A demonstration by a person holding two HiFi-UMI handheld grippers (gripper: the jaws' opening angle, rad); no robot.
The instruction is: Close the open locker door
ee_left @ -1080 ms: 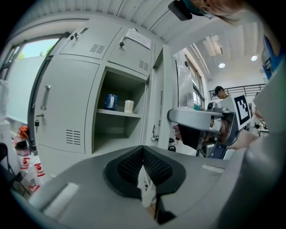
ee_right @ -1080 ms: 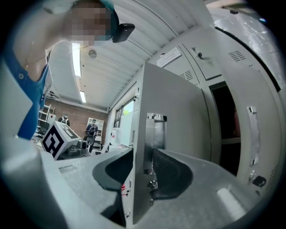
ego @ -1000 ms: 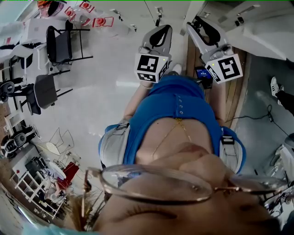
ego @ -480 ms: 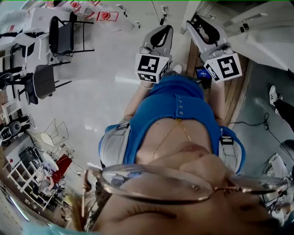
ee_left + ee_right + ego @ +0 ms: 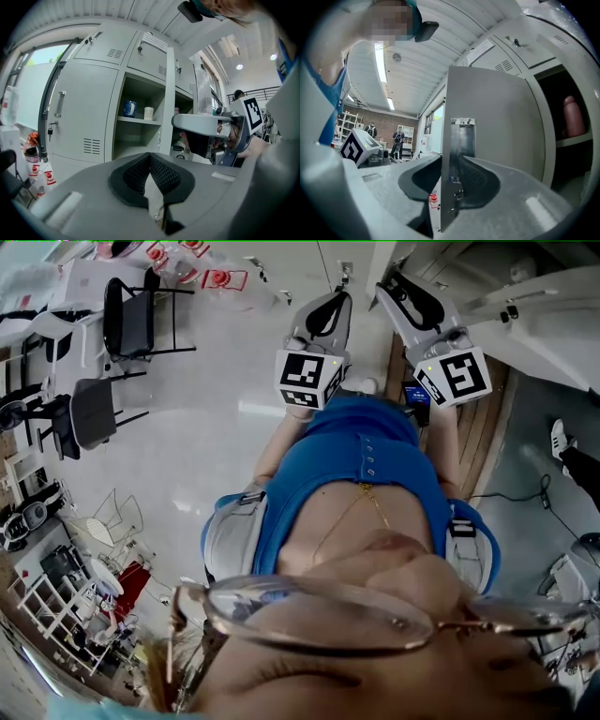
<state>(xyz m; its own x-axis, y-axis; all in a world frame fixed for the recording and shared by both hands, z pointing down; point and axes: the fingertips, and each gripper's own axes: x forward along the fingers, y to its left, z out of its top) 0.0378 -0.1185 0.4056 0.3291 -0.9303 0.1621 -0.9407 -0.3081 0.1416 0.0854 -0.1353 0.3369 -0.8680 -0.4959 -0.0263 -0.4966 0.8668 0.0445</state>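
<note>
The right gripper (image 5: 451, 176) has its jaws closing around the free edge of the open locker door (image 5: 487, 117), not yet pinching it. The left gripper (image 5: 150, 157) is clenched and empty.

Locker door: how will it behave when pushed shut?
Door looks like thin sheet metal with a folded edge: probably stiff and fairly light. It stands out from the locker, so it should swing, not slide. Smooth painted face may be slippery.

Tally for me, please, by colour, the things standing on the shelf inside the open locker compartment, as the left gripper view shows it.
blue container: 1
white cup: 1
Total: 2
</note>
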